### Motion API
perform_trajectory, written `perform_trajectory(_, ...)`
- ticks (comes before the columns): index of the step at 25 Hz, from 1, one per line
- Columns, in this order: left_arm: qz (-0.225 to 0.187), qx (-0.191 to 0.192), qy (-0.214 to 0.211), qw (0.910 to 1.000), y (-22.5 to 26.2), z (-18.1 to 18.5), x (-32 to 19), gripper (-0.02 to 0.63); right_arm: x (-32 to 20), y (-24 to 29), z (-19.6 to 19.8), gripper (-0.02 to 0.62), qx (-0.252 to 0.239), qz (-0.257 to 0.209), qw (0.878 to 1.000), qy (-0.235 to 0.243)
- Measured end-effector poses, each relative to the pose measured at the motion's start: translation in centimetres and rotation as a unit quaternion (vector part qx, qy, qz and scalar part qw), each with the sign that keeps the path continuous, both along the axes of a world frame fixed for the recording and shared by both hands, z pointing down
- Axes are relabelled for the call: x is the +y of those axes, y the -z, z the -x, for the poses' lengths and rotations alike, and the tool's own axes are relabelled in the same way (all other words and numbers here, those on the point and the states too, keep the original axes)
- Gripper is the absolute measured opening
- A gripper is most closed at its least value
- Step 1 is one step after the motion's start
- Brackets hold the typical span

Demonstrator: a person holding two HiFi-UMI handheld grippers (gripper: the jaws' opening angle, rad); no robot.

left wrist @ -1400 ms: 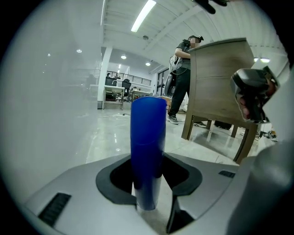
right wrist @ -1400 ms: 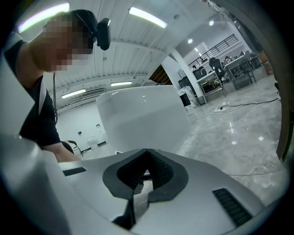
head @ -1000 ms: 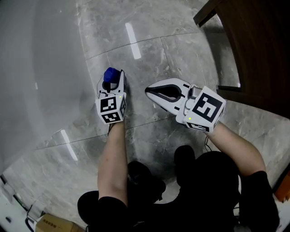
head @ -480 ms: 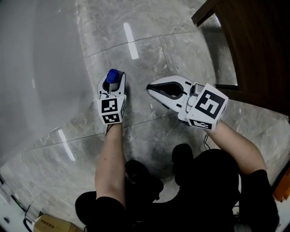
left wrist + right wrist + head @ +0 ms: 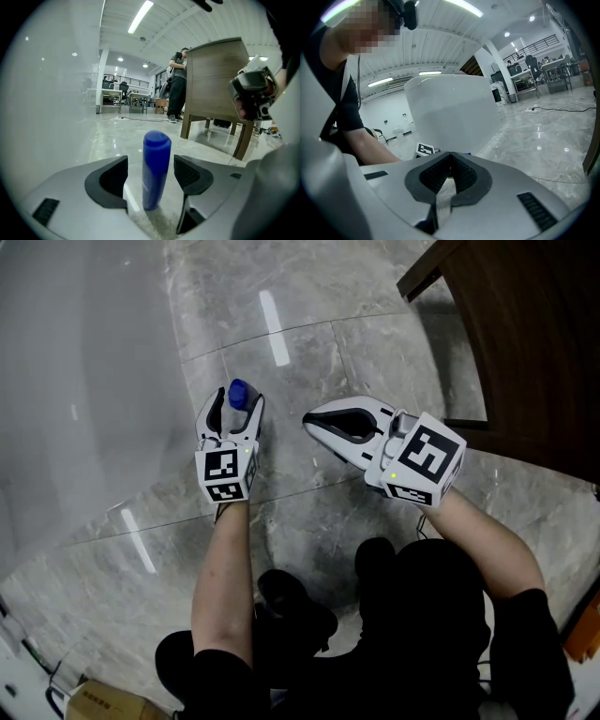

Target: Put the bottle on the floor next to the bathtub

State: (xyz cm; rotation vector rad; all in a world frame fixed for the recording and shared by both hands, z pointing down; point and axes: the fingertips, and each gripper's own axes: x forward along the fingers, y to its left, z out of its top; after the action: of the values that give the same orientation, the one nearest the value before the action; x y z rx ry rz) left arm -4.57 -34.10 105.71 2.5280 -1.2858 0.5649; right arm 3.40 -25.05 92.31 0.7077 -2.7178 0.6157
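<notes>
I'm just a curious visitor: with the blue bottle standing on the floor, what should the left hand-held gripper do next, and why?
Probably draw the left hand-held gripper straight back. Its jaws have just been opening and stand clear of the upright blue bottle, which rests on the floor beside the bathtub.

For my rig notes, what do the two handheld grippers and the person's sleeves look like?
The left gripper and right gripper are glossy white plastic shells with two curved jaws lined with black ribbed pads; each carries a white cube printed with black square markers. The person wears black short sleeves. The left's jaws have just been opening, with the blue cylindrical bottle between them.
</notes>
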Motion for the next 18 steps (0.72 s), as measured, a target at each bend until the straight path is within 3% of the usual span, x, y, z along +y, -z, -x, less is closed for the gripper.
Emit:
perform_trajectory(7, -0.023, 0.007, -0.05, 0.9985, 7.6, -1.1, 0.5, 0.299, -1.3, 5.2, 1.9, 0.028, -0.014, -0.029, 0.999, 0.023)
perform_trajectory(13, -0.035, -0.024, -0.115, 0.9924, 14.1, -1.0, 1.6, 0.183, -2.2, 10.5, 2.9, 0.028, -0.019, -0.058, 0.998, 0.034)
perform_trajectory(18, -0.065, -0.012, -0.136, 0.9885, 22.7, -0.1, 2.8, 0.058, -2.3, 15.8, 2.8, 0.028, -0.033, -0.056, 0.998, 0.019)
